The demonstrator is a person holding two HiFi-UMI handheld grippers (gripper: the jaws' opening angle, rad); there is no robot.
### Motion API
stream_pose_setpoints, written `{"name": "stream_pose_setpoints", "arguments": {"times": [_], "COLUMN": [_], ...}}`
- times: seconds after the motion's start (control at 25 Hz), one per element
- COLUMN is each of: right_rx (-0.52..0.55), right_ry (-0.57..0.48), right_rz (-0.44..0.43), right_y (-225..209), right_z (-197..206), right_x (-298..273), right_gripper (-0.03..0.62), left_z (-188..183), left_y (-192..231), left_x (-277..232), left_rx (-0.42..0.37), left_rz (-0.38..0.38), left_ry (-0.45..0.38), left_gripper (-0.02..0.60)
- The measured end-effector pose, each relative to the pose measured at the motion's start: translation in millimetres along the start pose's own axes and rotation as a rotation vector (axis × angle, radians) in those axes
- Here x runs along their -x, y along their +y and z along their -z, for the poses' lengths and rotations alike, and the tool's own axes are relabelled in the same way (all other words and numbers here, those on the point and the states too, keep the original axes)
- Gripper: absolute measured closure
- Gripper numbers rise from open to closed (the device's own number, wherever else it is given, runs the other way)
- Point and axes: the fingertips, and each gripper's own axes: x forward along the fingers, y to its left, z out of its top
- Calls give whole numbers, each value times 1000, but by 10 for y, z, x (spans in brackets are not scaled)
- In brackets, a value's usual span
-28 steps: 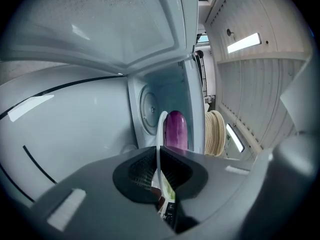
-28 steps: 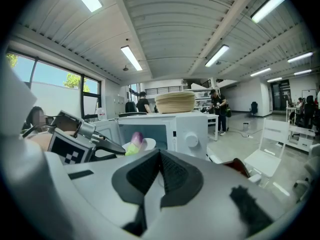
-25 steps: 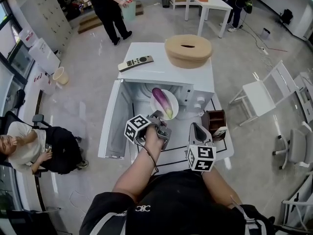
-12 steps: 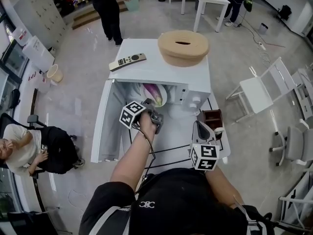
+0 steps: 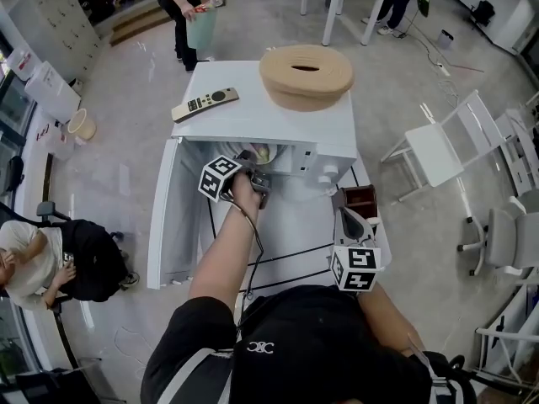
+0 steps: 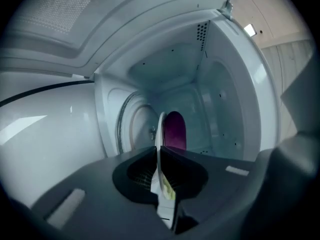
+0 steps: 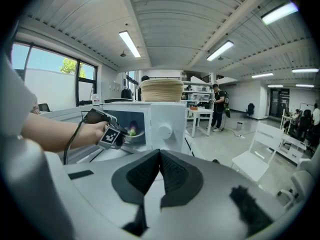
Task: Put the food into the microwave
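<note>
The white microwave (image 5: pixel 261 116) stands on the table with its door (image 5: pixel 173 217) swung open to the left. My left gripper (image 5: pixel 255 167) is at the mouth of the cavity, shut on the rim of a white plate (image 6: pixel 160 134). The plate carries a purple eggplant (image 6: pixel 175 131) and reaches into the cavity (image 6: pixel 170 74), mostly hidden under the microwave's top in the head view. In the right gripper view the plate (image 7: pixel 134 131) sits just inside the opening. My right gripper (image 5: pixel 345 217) hangs over the table's front right, shut with nothing between its fingers.
A remote (image 5: pixel 205 104) and a round tan woven basket (image 5: pixel 305 74) lie on the microwave's top. A brown box (image 5: pixel 360 200) stands right of the microwave. A white chair (image 5: pixel 438 150) is to the right, a seated person (image 5: pixel 50 259) to the left.
My left gripper has carried the plate with the eggplant forward, from in front of the microwave into its opening. The right gripper has drifted a little.
</note>
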Motion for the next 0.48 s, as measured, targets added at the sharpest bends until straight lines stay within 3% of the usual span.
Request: {"name": "stream_pose_setpoints", "arguments": {"times": [0.48], "right_rx": [15], "right_ry": [27], "right_rz": [-2], "right_y": [-142], "right_z": [47], "right_x": [-55], "right_gripper": [586], "left_z": [-83], "left_y": [92], "left_x": [-295], "left_rx": [-97], "left_rz": [-31], "left_ry": [-33], "left_gripper": [546]}}
